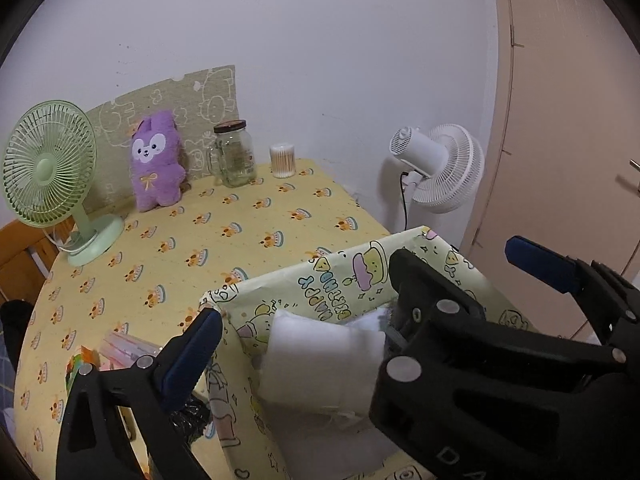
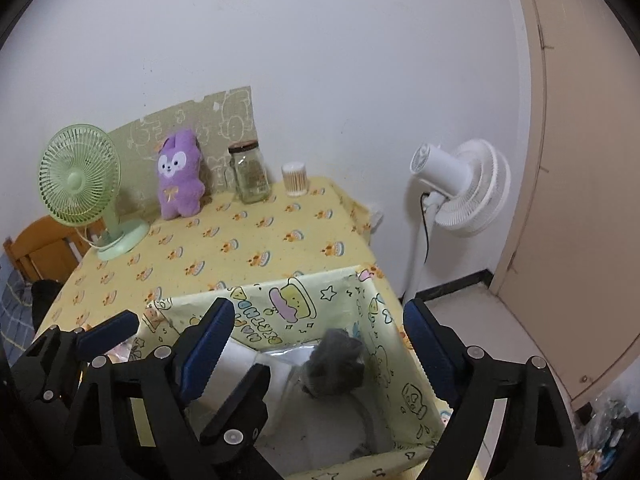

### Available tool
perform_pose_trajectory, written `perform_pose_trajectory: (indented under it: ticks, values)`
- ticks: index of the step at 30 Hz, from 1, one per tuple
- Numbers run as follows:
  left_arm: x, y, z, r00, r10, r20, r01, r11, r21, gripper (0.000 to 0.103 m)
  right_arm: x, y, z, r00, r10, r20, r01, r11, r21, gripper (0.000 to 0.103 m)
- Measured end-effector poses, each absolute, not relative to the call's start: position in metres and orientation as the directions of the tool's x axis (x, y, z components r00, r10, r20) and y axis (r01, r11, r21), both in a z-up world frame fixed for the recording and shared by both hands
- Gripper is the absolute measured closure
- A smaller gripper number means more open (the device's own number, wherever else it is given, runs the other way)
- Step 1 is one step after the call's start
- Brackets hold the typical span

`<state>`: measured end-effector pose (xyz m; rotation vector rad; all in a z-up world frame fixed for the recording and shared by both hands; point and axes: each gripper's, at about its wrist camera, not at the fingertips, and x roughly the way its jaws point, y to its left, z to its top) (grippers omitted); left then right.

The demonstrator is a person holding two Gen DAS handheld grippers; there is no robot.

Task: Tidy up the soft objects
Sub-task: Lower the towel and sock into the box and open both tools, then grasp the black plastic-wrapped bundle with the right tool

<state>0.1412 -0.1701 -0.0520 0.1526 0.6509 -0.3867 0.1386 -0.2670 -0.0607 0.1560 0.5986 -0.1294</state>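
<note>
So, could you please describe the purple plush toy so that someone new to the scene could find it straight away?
Start at the table with the yellow tablecloth and look along its far edge, by the wall. There the purple plush toy stands upright between the green fan and the glass jar. It is the only furry thing in that row, with a white face and a small bow on its chest.

Yellow-clothed table (image 2: 256, 248) bears green fan (image 2: 80, 176), purple plush (image 2: 178, 178), jar (image 2: 250, 176), box (image 2: 304, 300).
</note>
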Motion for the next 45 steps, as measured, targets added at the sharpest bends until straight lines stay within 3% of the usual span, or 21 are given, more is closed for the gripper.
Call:
perform_pose_trajectory:
  ticks: [29,45]
  values:
    - [0.095,-0.114,-0.014,0.837,-0.259,-0.482,0.325,0.944,0.057,0.000,0.096,-0.217,-0.021,0.871,-0.066,-0.487,0.133,0.986,0.104,0.000]
    - [0.074,-0.065,-0.006,0.862,-0.250,-0.440,0.295,0.955,0.035,0.000,0.079,-0.170,-0.008,0.889,-0.048,-0.455,0.095,0.992,0.080,0.000]
